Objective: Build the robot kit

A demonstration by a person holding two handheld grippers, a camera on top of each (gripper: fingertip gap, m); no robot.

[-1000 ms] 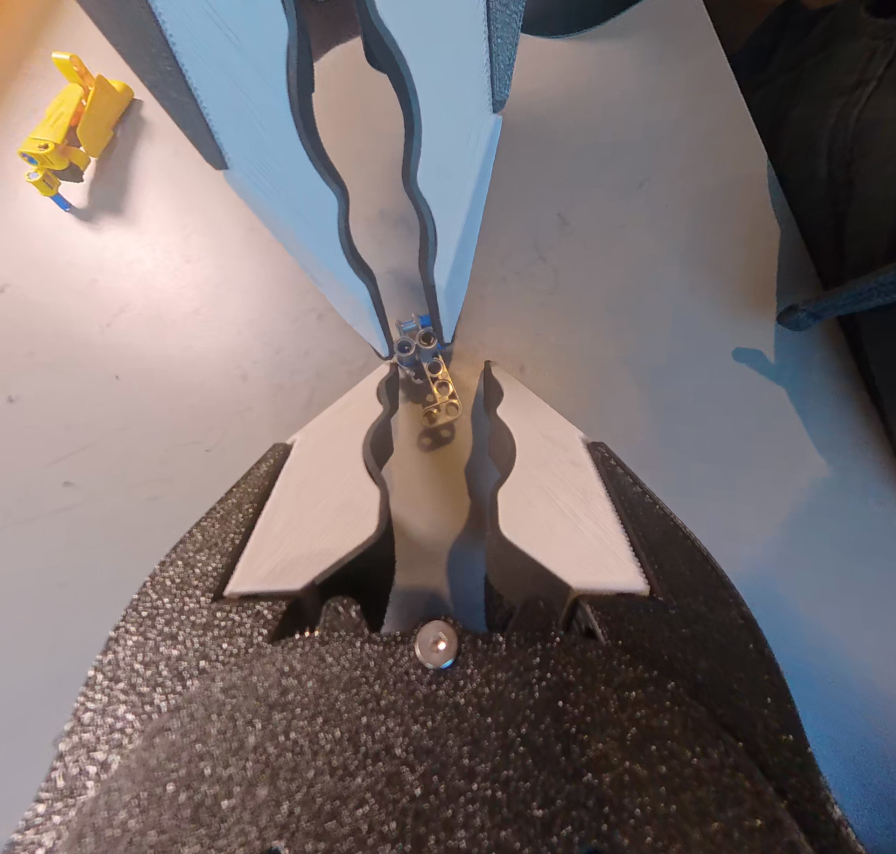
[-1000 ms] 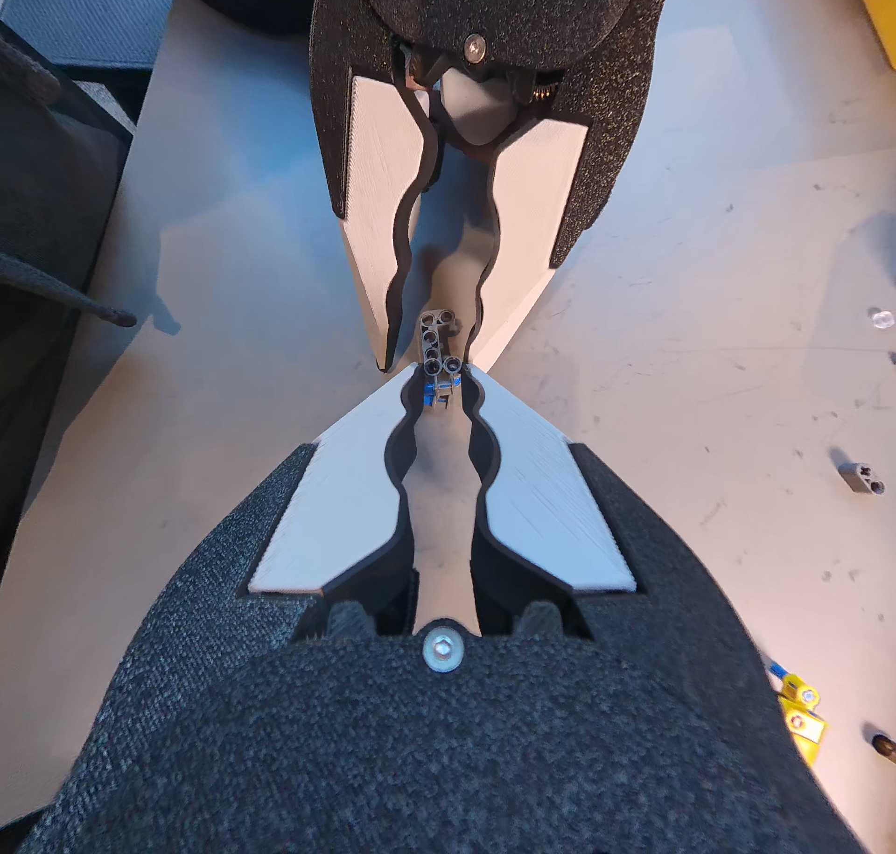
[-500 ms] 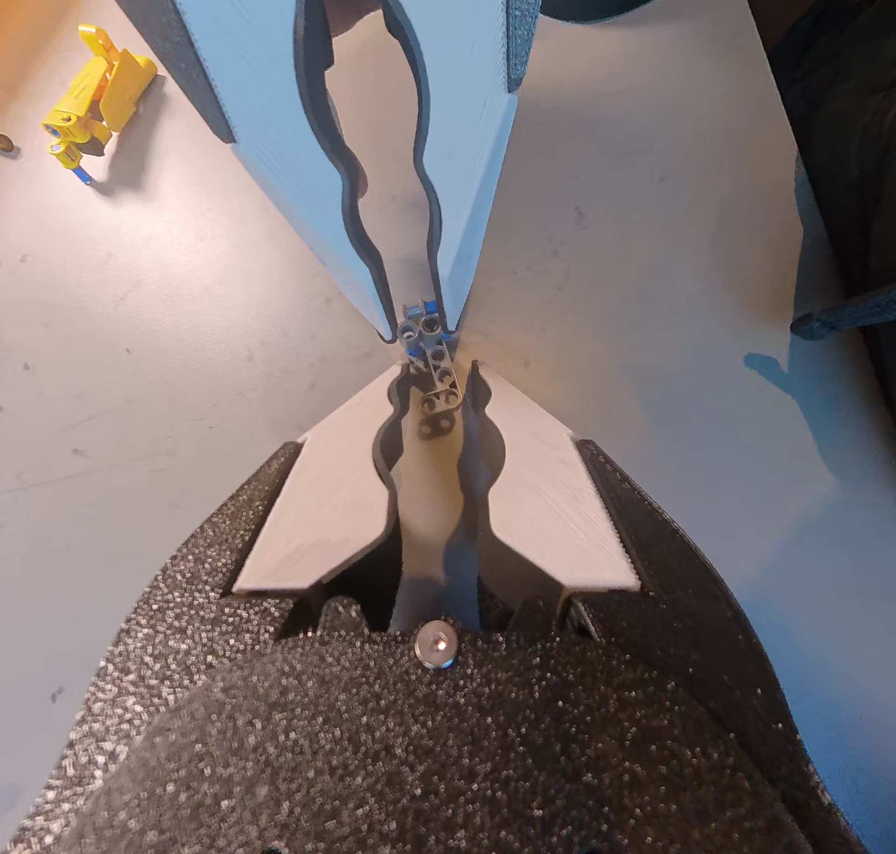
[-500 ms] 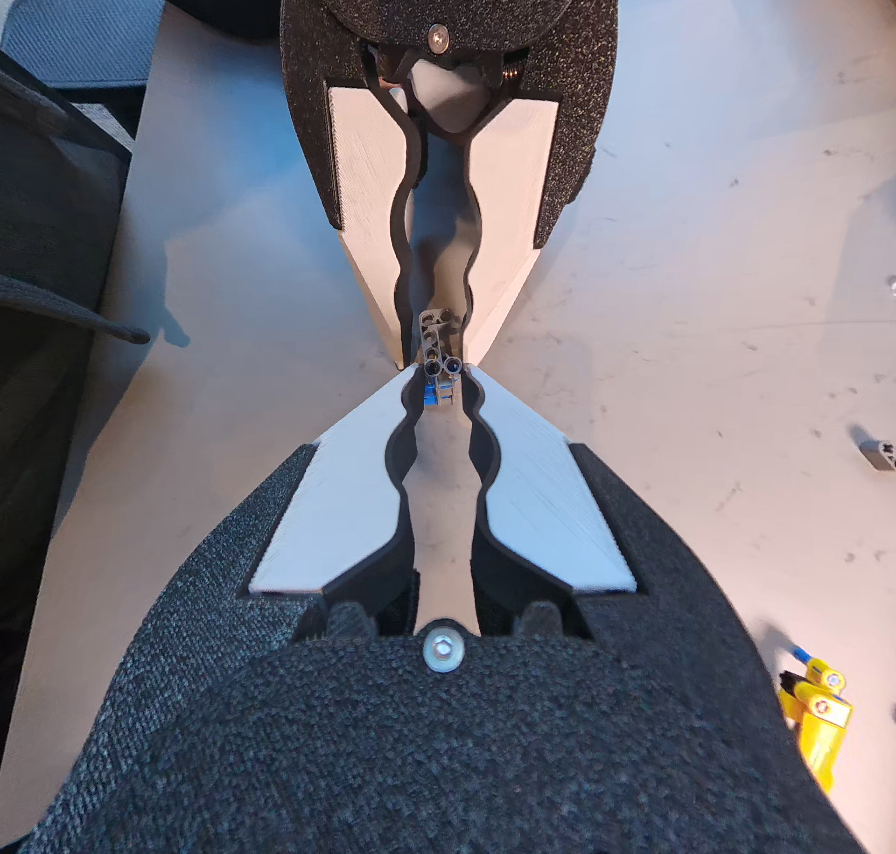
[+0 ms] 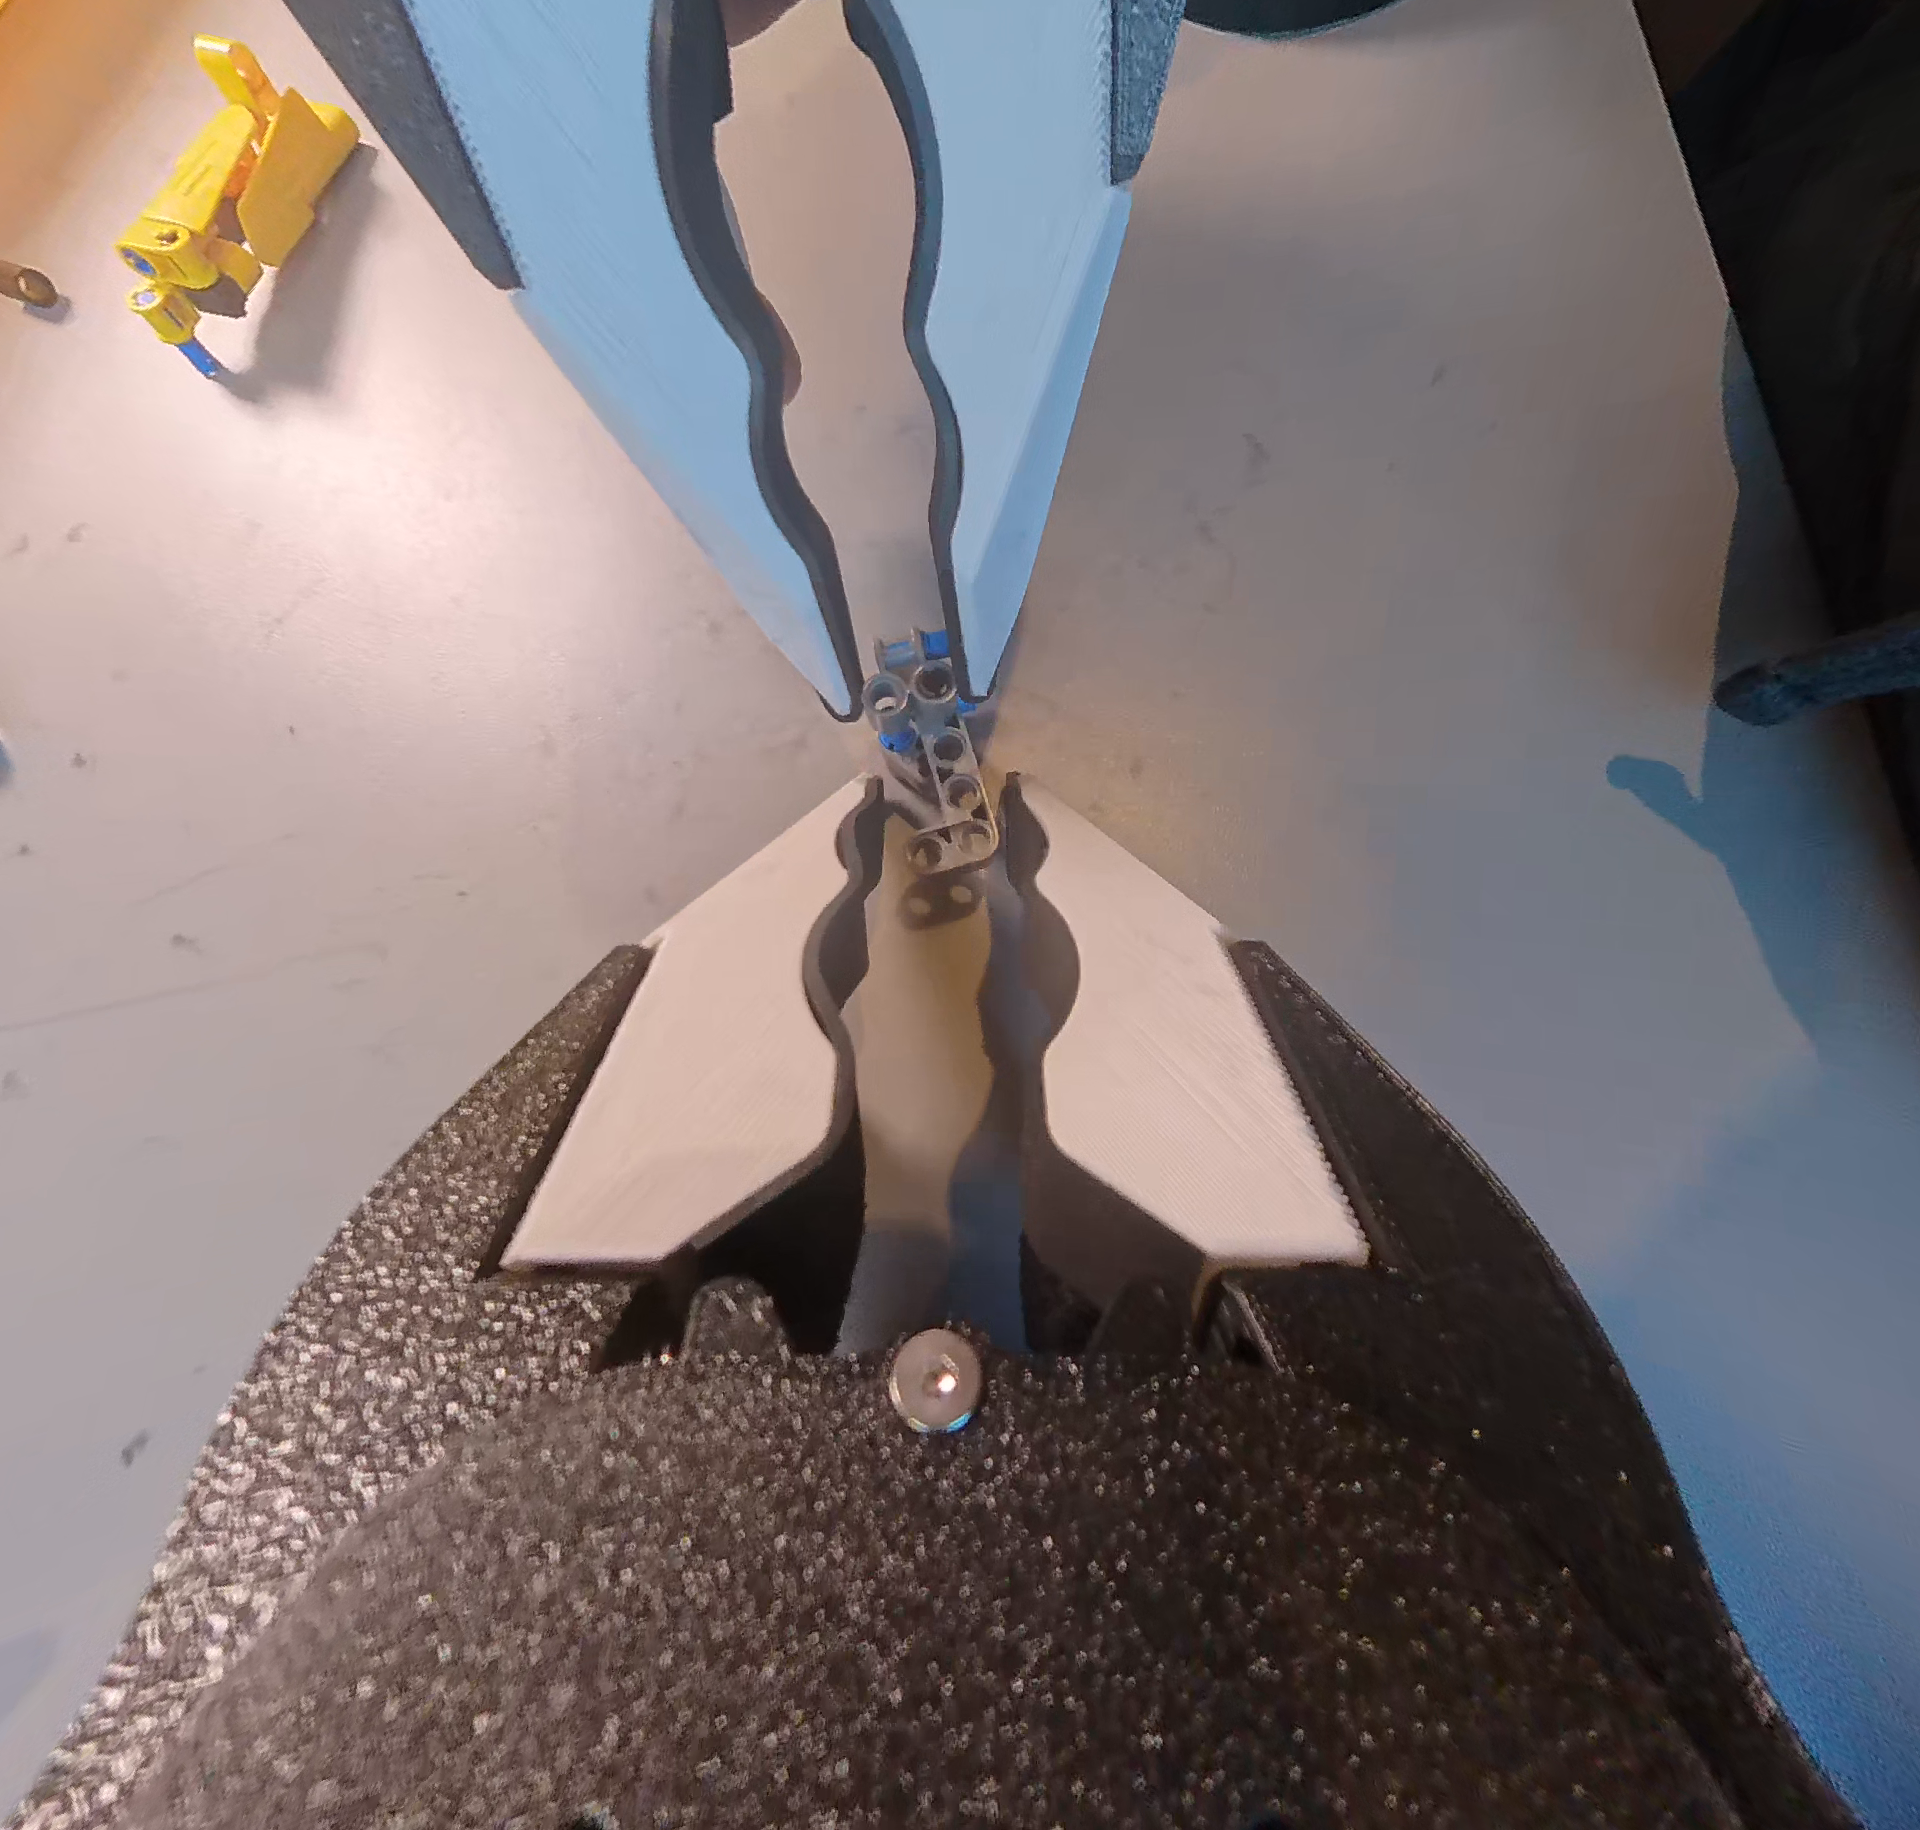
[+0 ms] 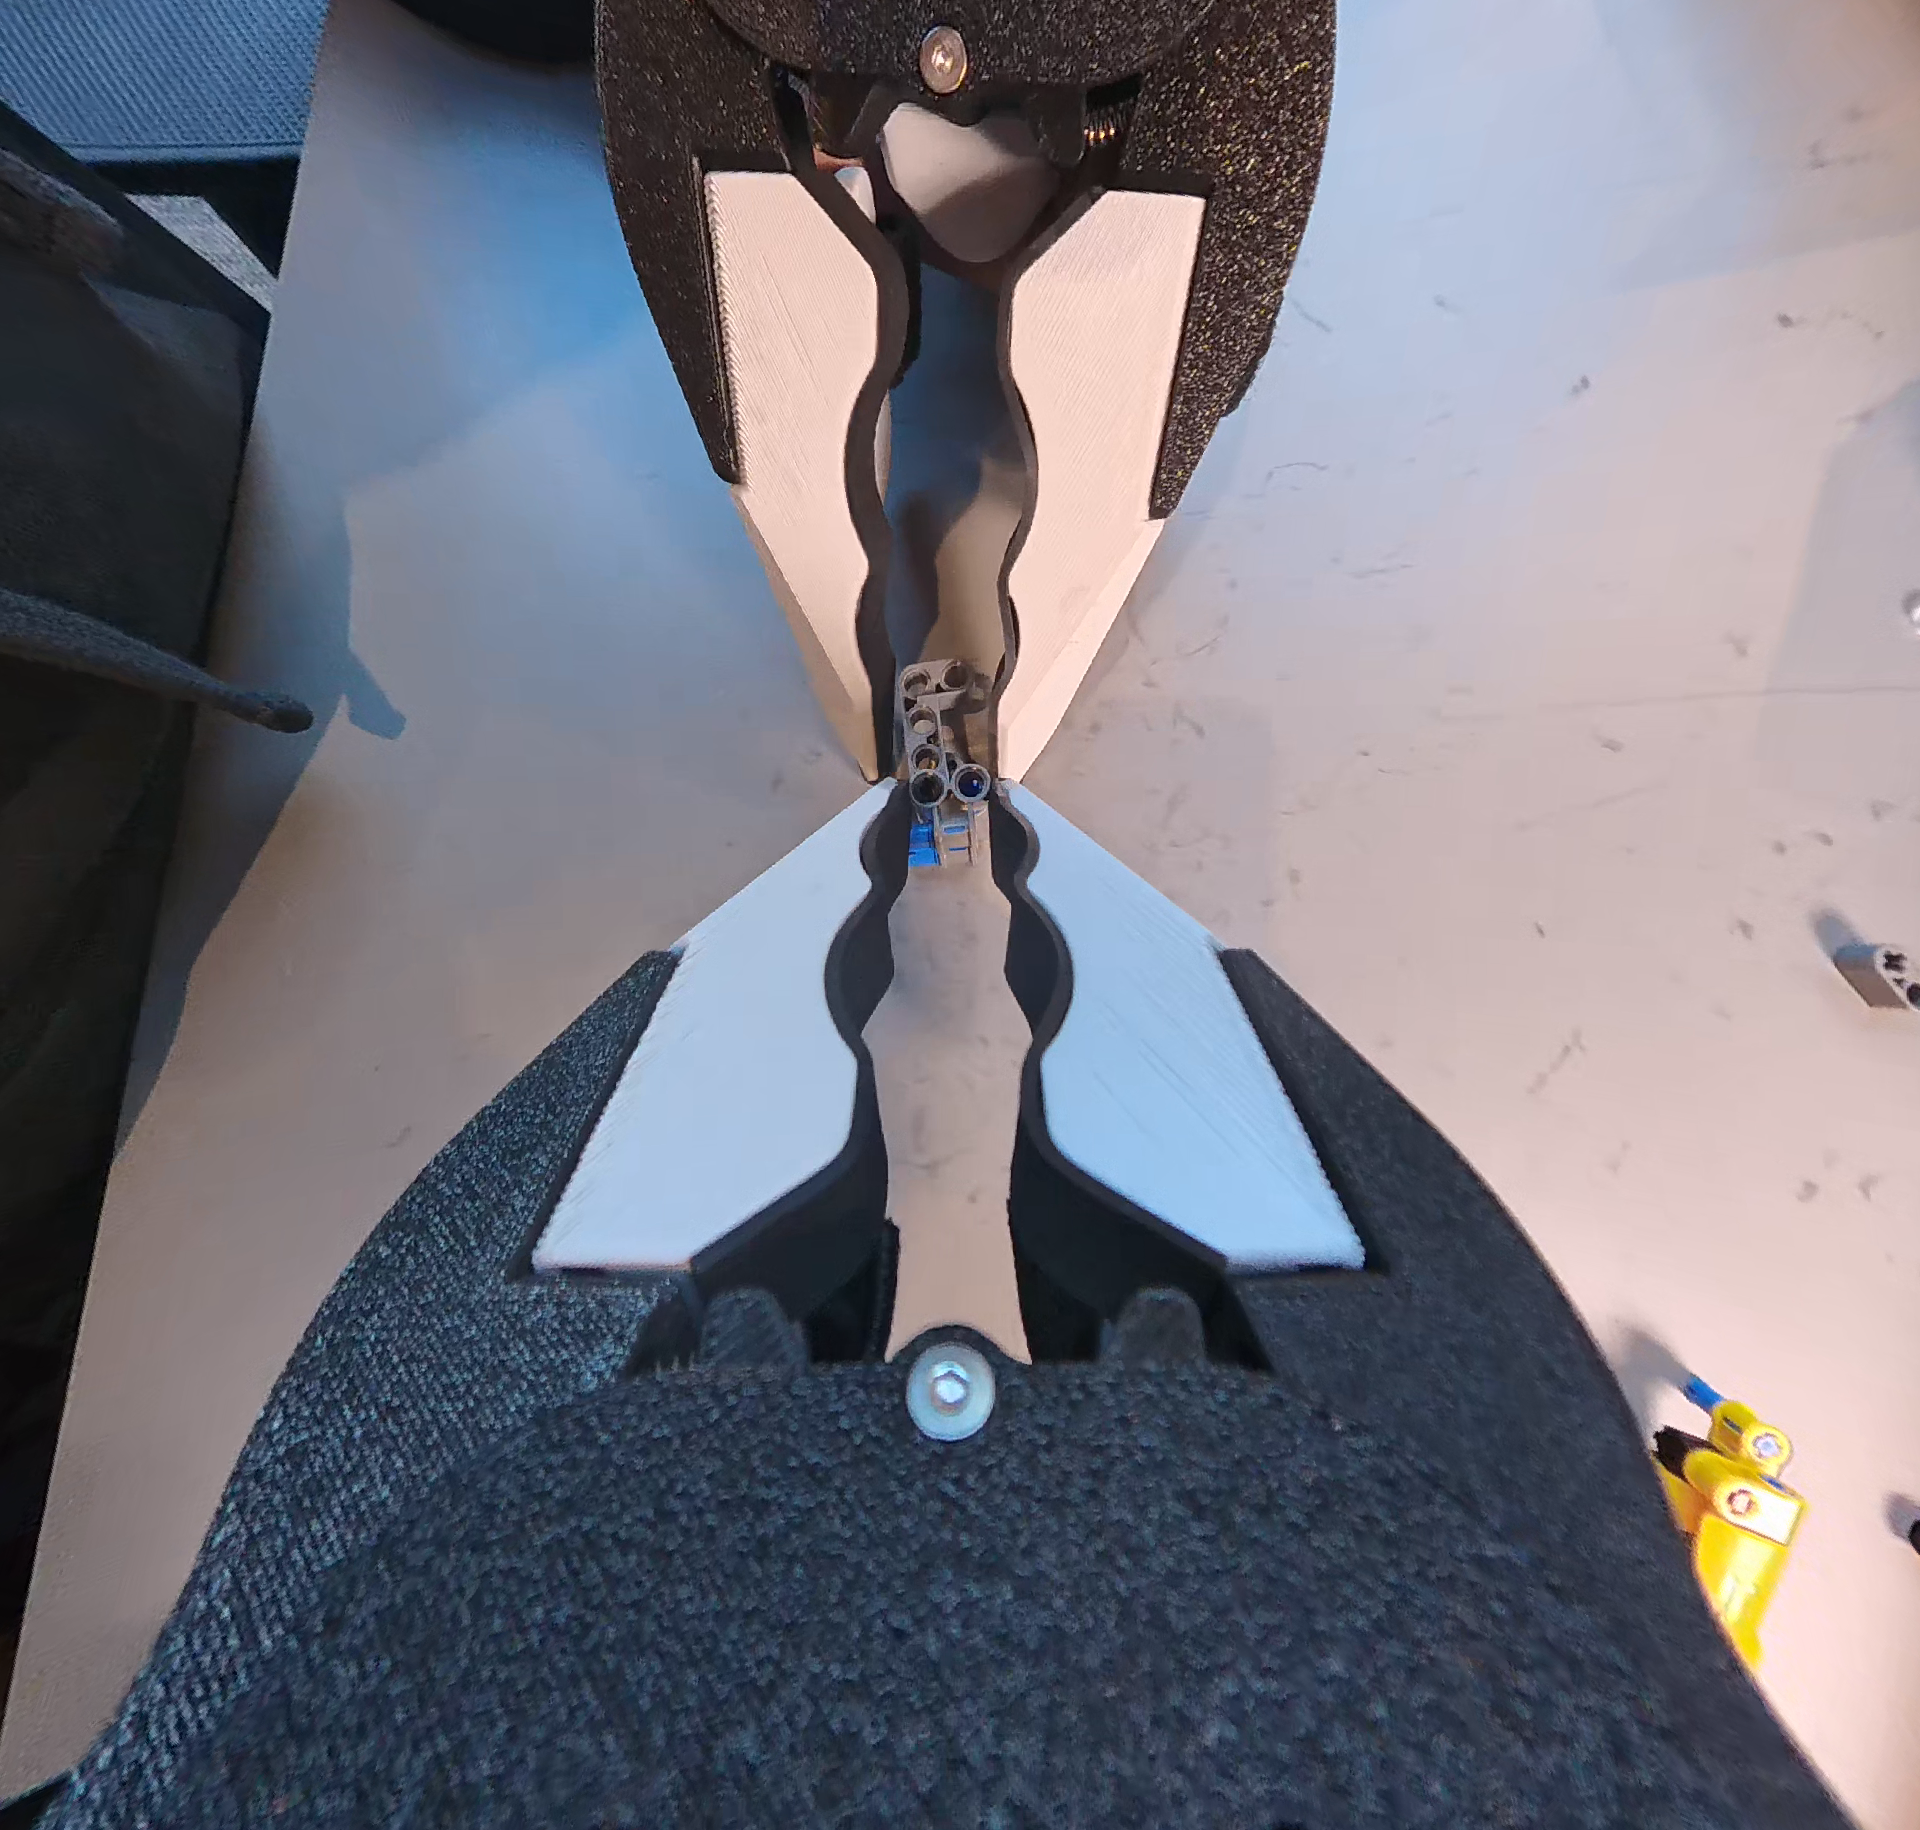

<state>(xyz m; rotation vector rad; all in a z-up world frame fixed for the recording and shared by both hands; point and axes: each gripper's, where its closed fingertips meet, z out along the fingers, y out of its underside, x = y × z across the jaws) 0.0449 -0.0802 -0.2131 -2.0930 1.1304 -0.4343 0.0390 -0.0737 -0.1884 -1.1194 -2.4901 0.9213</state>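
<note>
Both grippers meet tip to tip over the table (image 5: 312, 741), the right gripper (image 6: 940, 793) pinching the grey brick piece (image 5: 930, 741) by one end. The left gripper (image 5: 940, 793) straddles its other end, jaws narrowly apart; whether they touch it I cannot tell. Bare tabletop lies on both sides, with a yellow toy part (image 5: 234, 196) well apart.

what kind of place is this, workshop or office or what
Probably a hobby or lab workbench: a scuffed pale table with loose building-toy parts, a yellow assembly, a small grey beam piece, and an office chair at its edge.
</note>
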